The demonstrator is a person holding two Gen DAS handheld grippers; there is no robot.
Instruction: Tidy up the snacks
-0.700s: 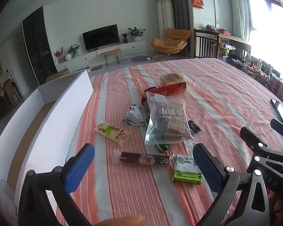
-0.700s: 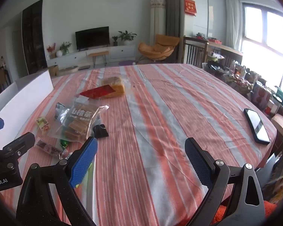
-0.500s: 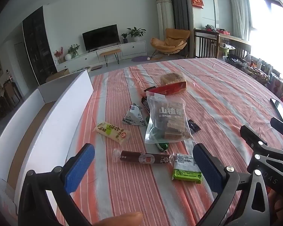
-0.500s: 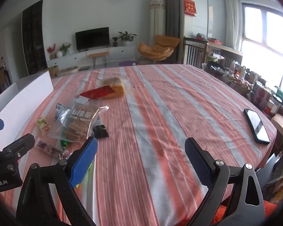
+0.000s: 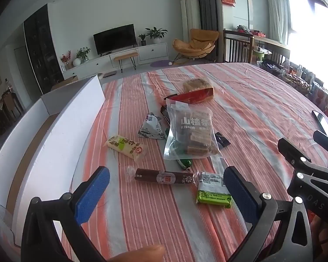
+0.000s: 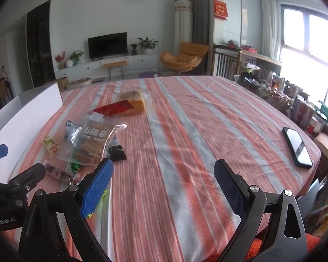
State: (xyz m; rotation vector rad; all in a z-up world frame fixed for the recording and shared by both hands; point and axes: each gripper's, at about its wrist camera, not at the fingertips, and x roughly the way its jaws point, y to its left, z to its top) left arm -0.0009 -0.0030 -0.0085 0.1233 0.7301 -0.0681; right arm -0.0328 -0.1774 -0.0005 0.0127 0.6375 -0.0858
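Start step: left gripper point(image 5: 166, 193) and right gripper point(image 6: 163, 182) both agape, empty. Next: nearest brown foil-wrapped sausage stick point(image 5: 164, 178) at 12 o'clock (white cardboard box point(image 5: 54, 131) at 10).

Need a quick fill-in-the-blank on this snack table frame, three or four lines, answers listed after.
1. Both the left tongs and the right tongs are ____ and hold nothing.
2. The white box stands at the table's ____ edge in the left wrist view.
3. The phone lies on the ____ tablecloth.
4. The brown sausage stick lies just left of a ____ packet.

Answers: open; left; striped; green
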